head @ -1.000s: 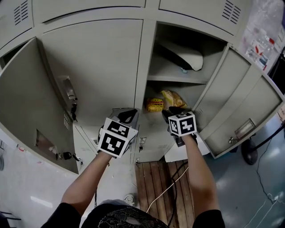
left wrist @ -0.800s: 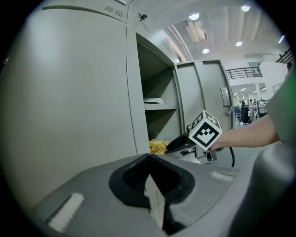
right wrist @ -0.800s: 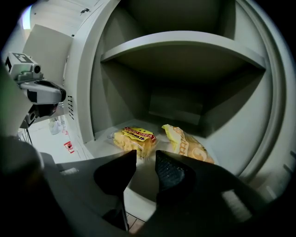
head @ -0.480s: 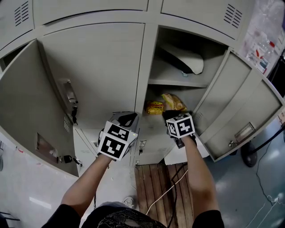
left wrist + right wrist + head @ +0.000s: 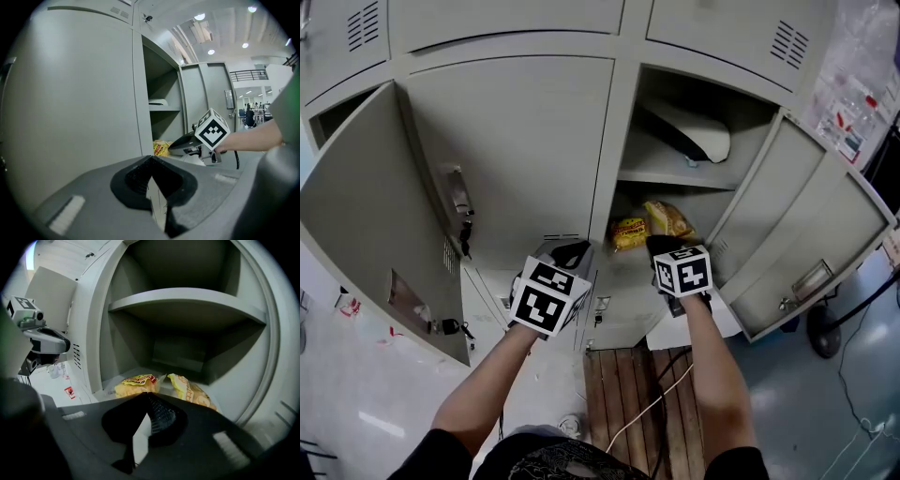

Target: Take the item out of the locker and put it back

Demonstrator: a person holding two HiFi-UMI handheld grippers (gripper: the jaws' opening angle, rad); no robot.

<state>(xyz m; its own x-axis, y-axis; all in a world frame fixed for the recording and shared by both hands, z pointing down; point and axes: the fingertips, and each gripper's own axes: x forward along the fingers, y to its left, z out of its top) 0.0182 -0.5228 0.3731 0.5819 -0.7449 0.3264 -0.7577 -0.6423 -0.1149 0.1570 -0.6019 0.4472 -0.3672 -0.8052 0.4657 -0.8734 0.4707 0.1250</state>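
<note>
Two snack bags, the red-labelled bag (image 5: 628, 232) and the yellow bag (image 5: 667, 218), lie near the front edge of the locker (image 5: 623, 122) floor. The right tool (image 5: 661, 246) has just closed on nothing; the left tool (image 5: 570, 251) is shut and empty. Advancing closed would likely shove the bags rearward.

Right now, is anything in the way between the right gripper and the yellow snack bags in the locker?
Nothing visible is. The door stands swung open, and the right gripper, whose jaws have just closed on nothing, points straight at the two snack bags lying under the shelf.
</note>
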